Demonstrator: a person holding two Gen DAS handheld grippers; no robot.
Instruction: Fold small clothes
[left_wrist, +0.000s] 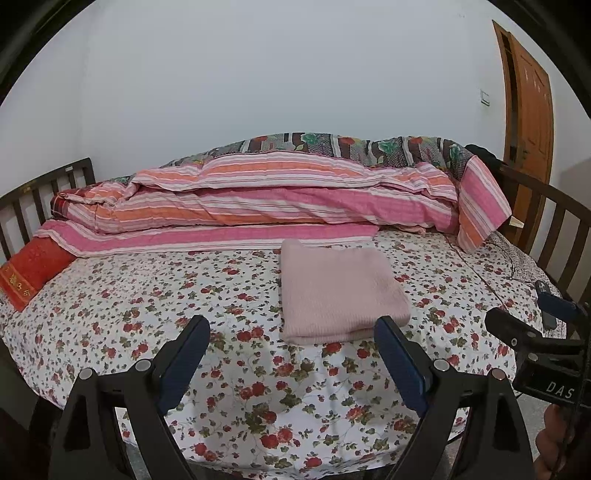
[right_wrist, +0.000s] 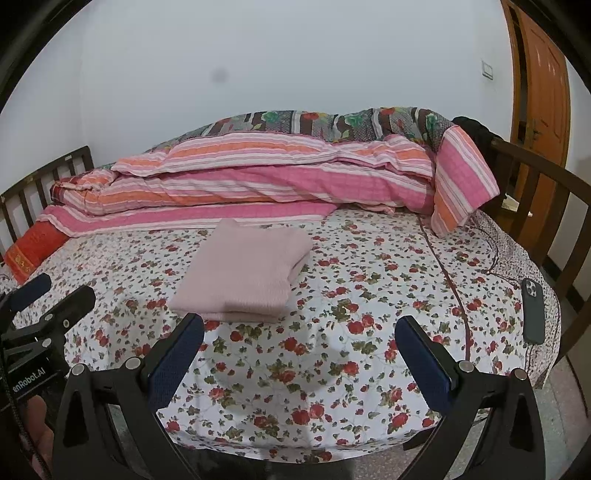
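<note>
A pale pink knitted garment (left_wrist: 338, 290) lies folded into a neat rectangle on the flowered bedsheet (left_wrist: 147, 295); the same garment (right_wrist: 243, 273) shows left of centre in the right wrist view. My left gripper (left_wrist: 291, 325) hangs open just short of its near edge, nothing between the blue pads. My right gripper (right_wrist: 299, 325) is open too, over bare sheet (right_wrist: 369, 266) to the right of the garment. Each gripper's side shows at the edge of the other's view.
A rolled pink and orange striped quilt (left_wrist: 277, 199) fills the back of the bed. A red pillow (left_wrist: 35, 273) lies far left. A dark phone (right_wrist: 533, 312) rests near the right edge. Wooden rails (right_wrist: 532, 192) flank both ends; a brown door (right_wrist: 543, 74) stands at right.
</note>
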